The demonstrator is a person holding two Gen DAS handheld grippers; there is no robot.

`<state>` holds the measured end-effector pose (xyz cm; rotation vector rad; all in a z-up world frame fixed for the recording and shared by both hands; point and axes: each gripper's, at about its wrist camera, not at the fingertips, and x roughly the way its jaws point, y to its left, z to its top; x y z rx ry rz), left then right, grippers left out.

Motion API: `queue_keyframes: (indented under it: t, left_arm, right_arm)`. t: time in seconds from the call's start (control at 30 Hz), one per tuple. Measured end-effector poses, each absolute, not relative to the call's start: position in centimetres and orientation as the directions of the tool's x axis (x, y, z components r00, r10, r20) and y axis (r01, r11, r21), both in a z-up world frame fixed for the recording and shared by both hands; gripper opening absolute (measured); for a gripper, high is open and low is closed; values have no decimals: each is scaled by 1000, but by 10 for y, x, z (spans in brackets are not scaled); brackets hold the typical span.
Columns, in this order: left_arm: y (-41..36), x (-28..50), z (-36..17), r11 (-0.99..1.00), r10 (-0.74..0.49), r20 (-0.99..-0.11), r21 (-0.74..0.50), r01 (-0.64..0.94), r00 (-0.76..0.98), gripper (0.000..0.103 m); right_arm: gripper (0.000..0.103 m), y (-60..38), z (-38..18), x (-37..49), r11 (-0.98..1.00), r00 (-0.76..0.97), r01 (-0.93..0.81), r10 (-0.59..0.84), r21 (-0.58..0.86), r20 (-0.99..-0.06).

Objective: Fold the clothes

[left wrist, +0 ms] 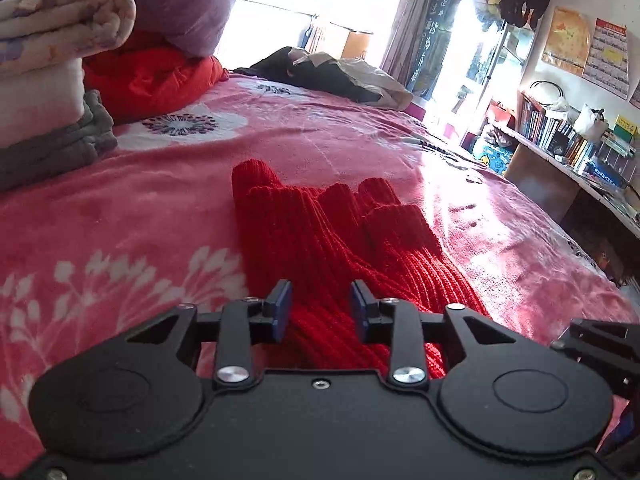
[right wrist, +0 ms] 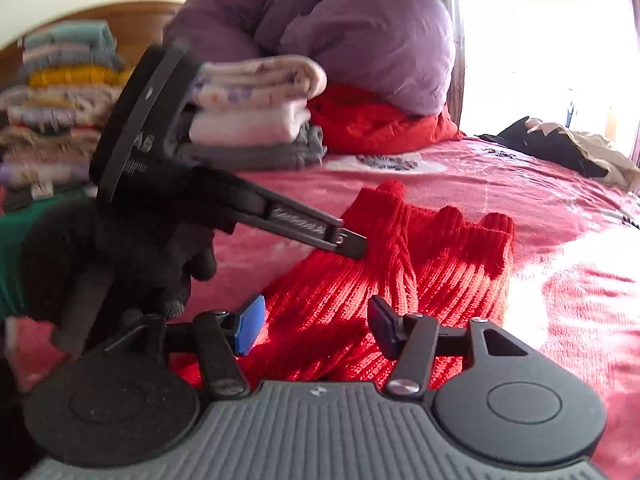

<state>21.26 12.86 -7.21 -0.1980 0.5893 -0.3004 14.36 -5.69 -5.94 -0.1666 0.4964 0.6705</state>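
Red knit sweater (left wrist: 320, 240) is laid partly folded on the bed (left wrist: 120, 220); further folding is left, judged. Both grippers' fingers (left wrist: 280, 304) are spread, nothing pinched.

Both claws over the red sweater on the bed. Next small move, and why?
Probably lower both claws and close on the near hem. The left claw and right claw stand open with the red sweater lying loose between their pads, gripped by neither.

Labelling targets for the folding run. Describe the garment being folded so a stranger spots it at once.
Start at the pink floral bedspread. In its middle lies the red ribbed knit sweater, spread flat just ahead of both grippers. Unlike the smooth red bedding under the purple pillow, it is chunky-ribbed.
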Motion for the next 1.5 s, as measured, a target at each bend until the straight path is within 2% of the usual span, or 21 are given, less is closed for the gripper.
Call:
queue_keyframes:
  t: [0.1, 0.2, 0.27, 0.33, 0.43, 0.5, 0.53, 0.67, 0.77, 0.93, 1.0, 1.3, 1.33, 1.47, 1.5]
  left_arm:
    - [137, 192, -71, 942, -315, -521, -271, 196, 794, 42]
    - [152, 174, -73, 916, -341, -519, -370, 154, 784, 46]
    - [164, 161, -75, 867, -384, -501, -484, 117, 775, 50]
    - [172, 149, -81, 809, -429, -487, -581, 84, 761, 55]
    - [176, 134, -92, 749, -461, -500, -663, 18, 734, 59]
    - [176, 121, -98, 707, -477, -500, -707, -23, 723, 61]
    - [175, 116, -100, 679, -491, -495, -733, -42, 717, 65]
    - [163, 96, -105, 617, -522, -504, -780, -103, 688, 67]
    - [154, 89, -107, 628, -500, -534, -765, -139, 682, 67]
    - [159, 84, -114, 564, -495, -513, -804, -189, 702, 64]
    - [162, 85, -114, 545, -502, -505, -815, -197, 702, 63]
    - [159, 92, -117, 564, -500, -508, -806, -181, 702, 63]
    - [161, 92, -118, 558, -502, -505, -809, -184, 702, 57]
    - [159, 91, -119, 587, -492, -524, -790, -180, 696, 46]
    - [158, 91, -120, 595, -487, -529, -783, -179, 695, 43]
  right_arm:
    - [57, -77, -54, 131, 801, 706, -598, 524, -6, -477]
    - [58, -105, -53, 129, 841, 720, -539, 492, 53, -490]
    - [61, -129, -54, 132, 867, 719, -471, 483, 161, -500]
    - [67, -160, -63, 135, 867, 708, -373, 496, 331, -502]
    - [73, -200, -90, 131, 793, 676, -215, 543, 570, -499]
    - [74, -213, -109, 125, 723, 655, -141, 580, 676, -484]
    - [74, -220, -118, 122, 683, 645, -102, 599, 723, -475]
    - [80, -215, -136, 115, 546, 600, -72, 692, 835, -401]
    - [80, -201, -139, 112, 533, 590, -67, 703, 844, -398]
    - [79, -195, -145, 112, 479, 611, -37, 705, 877, -360]
    - [74, -196, -148, 112, 449, 622, -15, 704, 894, -343]
    - [68, -193, -154, 116, 411, 620, 0, 715, 911, -323]
    - [68, -192, -154, 116, 417, 620, -4, 715, 909, -325]
    - [47, -193, -160, 119, 442, 621, 3, 702, 897, -348]
    - [46, -194, -161, 120, 437, 621, 5, 704, 900, -345]
